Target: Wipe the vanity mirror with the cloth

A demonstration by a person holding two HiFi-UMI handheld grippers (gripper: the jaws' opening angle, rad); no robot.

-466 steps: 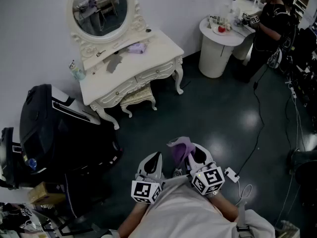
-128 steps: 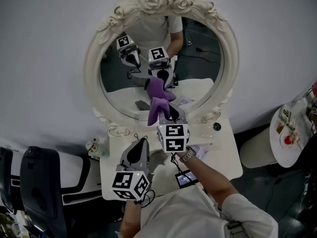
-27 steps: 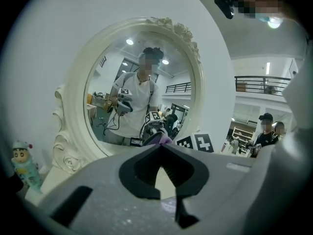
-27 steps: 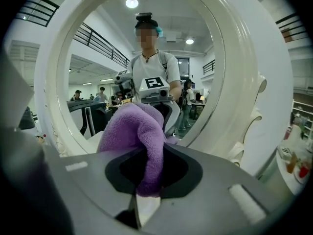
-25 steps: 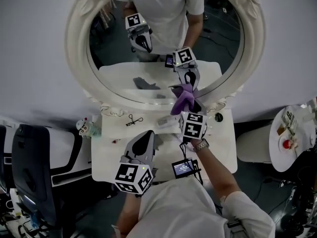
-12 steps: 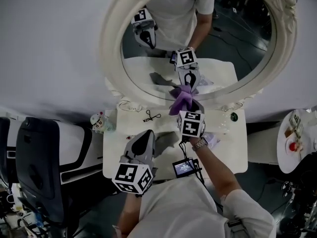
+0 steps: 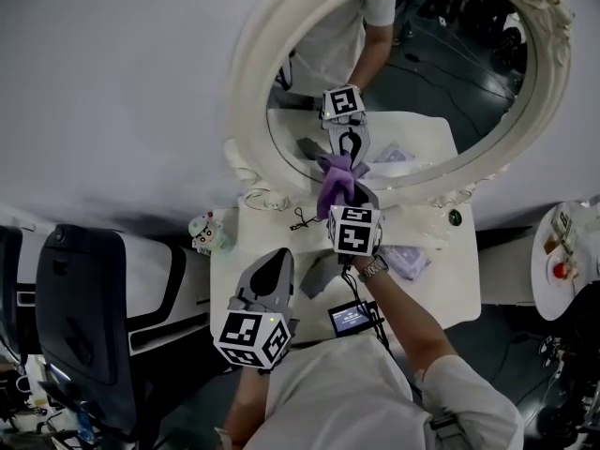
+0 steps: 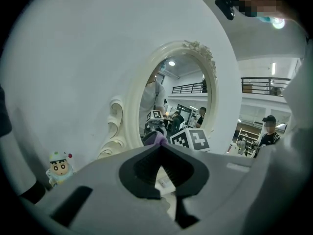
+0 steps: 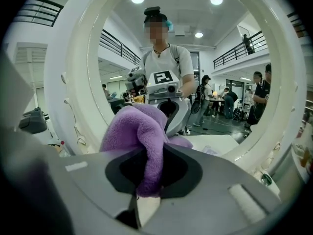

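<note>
The oval vanity mirror (image 7: 441,82) in its white carved frame (image 7: 253,111) stands at the back of the white vanity table (image 7: 450,289). My right gripper (image 7: 349,193) is shut on a purple cloth (image 7: 335,178), which it holds against the lower left of the glass. In the right gripper view the cloth (image 9: 142,131) bulges out of the right gripper (image 9: 155,153), with the mirror (image 9: 220,82) close ahead. My left gripper (image 7: 279,256) hangs shut and holds nothing over the table's front left. In its own view the left gripper (image 8: 161,147) points at the mirror (image 8: 186,97).
A small toy figurine (image 7: 208,233) stands at the table's left end. An eyelash curler (image 7: 300,221) and a purple packet (image 7: 408,259) lie on the top. A dark jar (image 7: 456,217) sits by the frame's foot. A black chair (image 7: 84,317) is on the left and a round side table (image 7: 562,270) on the right.
The right gripper and cloth have slid from the lower middle of the glass toward its lower left. The head view has shifted too. The left gripper has stayed put.
</note>
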